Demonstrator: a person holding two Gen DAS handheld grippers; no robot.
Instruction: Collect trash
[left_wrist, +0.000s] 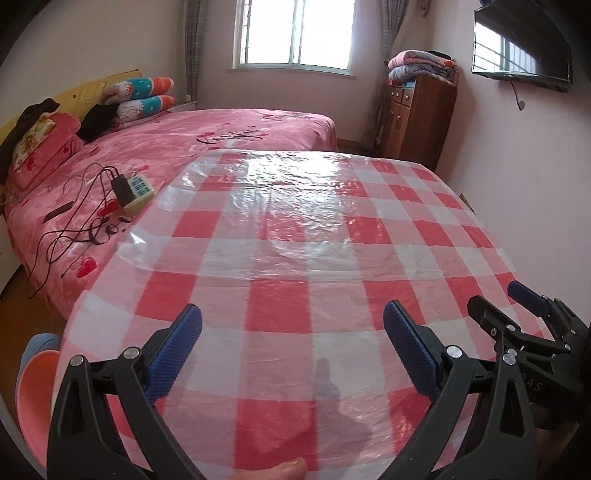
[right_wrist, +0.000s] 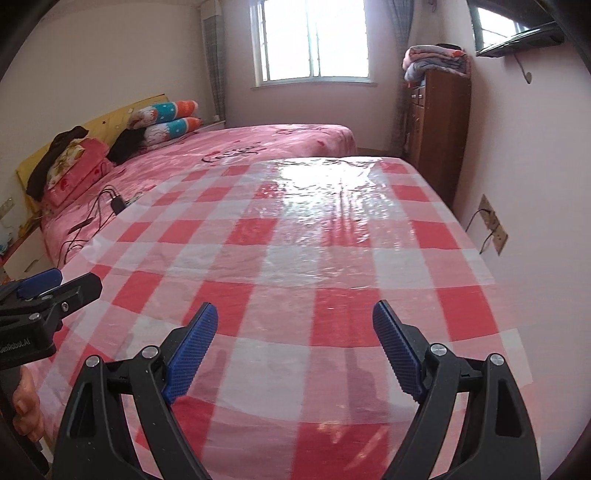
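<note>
Daylight from the barred window (left_wrist: 295, 33) glared off a table (right_wrist: 314, 258) dressed in a red-and-white checked cloth under a thin, wrinkled clear plastic sheet (left_wrist: 288, 206), with a pink bed (left_wrist: 166, 147) just beside it and a dark wooden cabinet (right_wrist: 439, 129) against the far wall.

No trash showed on the table in either view, so where the thing to be collected lay could not be told; the bed held only a power strip (left_wrist: 138, 192) with a plugged-in black charger and trailing cables.

Both tools hung over the near end of the table. The left gripper (left_wrist: 291, 350) stood wide apart with nothing between its ribbed blue pads, and the right gripper (right_wrist: 295, 354) was likewise spread and empty.

The likely hazard was the plastic itself: slick, loose and creased, it could snag on a rubbery pad and drag or bunch up if a tool dipped too low. Its glare could also hide a small pale scrap. The cables, thin and looped, might be mistaken for litter or caught by a finger. A pink plastic stool (left_wrist: 33, 384) stood at the table's left edge.
</note>
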